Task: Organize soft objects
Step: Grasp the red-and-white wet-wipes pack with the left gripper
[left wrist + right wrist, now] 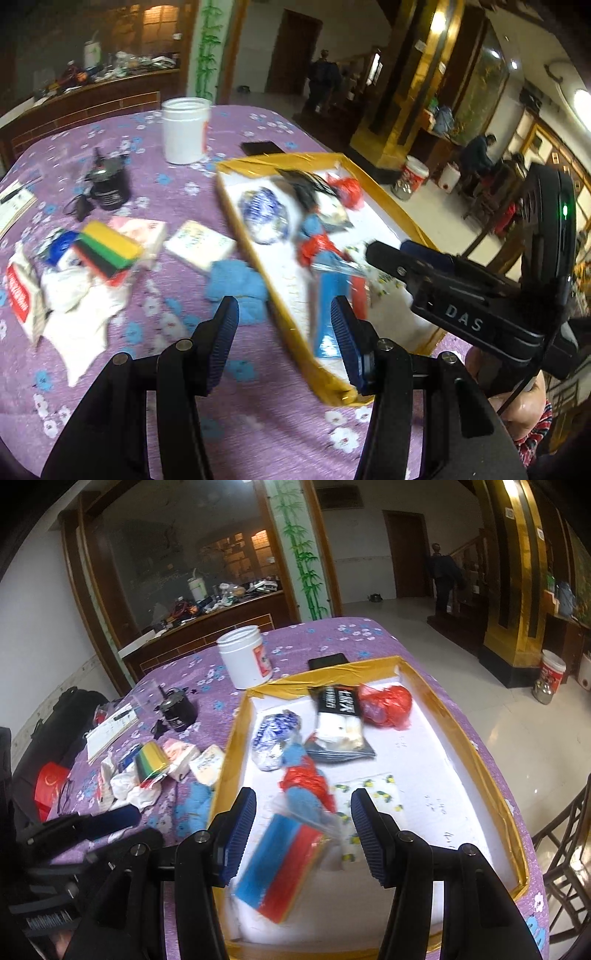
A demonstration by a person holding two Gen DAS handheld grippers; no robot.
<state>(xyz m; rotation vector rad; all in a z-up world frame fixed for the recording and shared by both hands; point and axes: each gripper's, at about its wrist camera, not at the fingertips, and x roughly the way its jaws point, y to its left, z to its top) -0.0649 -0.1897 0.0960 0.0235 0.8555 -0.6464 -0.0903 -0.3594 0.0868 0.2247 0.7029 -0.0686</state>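
My right gripper (303, 830) hangs open over the bagged blue-and-red sponges (280, 867), seemingly just dropped into the near end of the yellow-taped white tray (476, 760), while my left gripper (284, 332), open too, faces the blue cloth (236, 284) left of it.

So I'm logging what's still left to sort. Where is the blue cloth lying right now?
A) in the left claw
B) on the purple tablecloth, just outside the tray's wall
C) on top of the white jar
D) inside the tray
B: the blue cloth lies on the tablecloth beside the tray's yellow wall, ahead of the open, empty left claw.
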